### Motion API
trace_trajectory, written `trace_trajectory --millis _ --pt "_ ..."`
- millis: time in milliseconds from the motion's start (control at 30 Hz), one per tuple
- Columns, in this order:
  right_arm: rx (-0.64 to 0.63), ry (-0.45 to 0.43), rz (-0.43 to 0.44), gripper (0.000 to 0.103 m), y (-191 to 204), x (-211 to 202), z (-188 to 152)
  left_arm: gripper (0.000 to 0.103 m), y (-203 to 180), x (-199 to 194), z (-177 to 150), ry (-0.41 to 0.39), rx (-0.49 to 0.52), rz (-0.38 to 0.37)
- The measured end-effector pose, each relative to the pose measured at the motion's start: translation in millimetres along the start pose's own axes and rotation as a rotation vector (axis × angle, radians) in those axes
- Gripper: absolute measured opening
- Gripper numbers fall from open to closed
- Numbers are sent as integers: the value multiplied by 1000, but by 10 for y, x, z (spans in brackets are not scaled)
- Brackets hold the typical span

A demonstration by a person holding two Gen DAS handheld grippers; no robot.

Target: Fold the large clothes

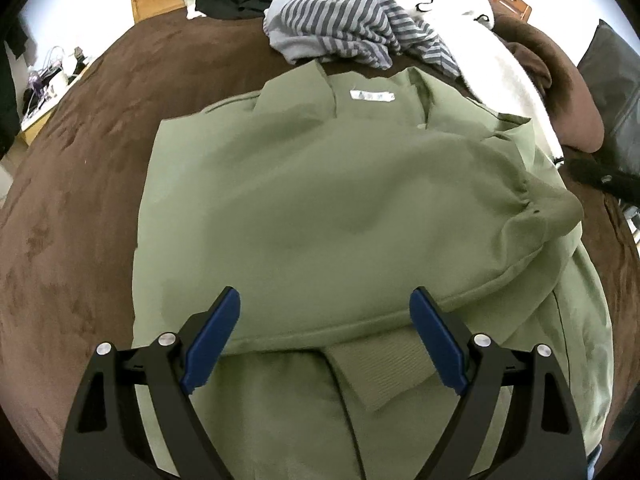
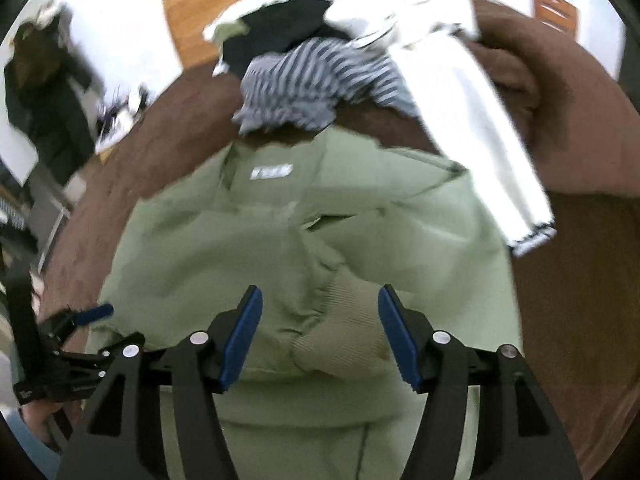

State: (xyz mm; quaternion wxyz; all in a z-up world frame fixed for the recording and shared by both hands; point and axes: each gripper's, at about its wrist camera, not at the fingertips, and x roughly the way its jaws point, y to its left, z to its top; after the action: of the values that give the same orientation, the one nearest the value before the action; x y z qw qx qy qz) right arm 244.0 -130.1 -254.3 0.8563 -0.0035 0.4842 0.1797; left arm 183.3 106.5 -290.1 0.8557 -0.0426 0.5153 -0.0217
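The olive-green sweatshirt (image 1: 340,200) lies spread across the middle of the brown bed (image 1: 80,200), collar toward the far edge, a sleeve folded over its body. The left claw (image 1: 325,332) hangs open above the ribbed cuff (image 1: 380,368), holding nothing. The right claw (image 2: 320,332) is open too, straddling a bunched cuff. A pinch here risks catching several layers and dragging the fold askew. The striped garment (image 1: 340,28) just beside the collar could snag.
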Motion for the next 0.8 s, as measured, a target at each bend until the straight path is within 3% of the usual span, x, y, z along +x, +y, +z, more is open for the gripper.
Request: trace_trajectory --millis 67,133,233,467,800 --pt "-58 55 -54 48 97 178 -44 85 -16 47 35 3 4 2" --pt "-75 129 -117 48 54 425 -150 85 -12 102 35 14 5 3" --pt "-5 201 -97 49 -164 658 -312 85 25 240 6 45 -8 -9" --pt "-10 190 -74 53 -252 743 -387 87 71 456 -45 68 -40 -33" --pt "-1 194 -65 54 -271 744 -371 87 66 464 -35 72 -33 -30"
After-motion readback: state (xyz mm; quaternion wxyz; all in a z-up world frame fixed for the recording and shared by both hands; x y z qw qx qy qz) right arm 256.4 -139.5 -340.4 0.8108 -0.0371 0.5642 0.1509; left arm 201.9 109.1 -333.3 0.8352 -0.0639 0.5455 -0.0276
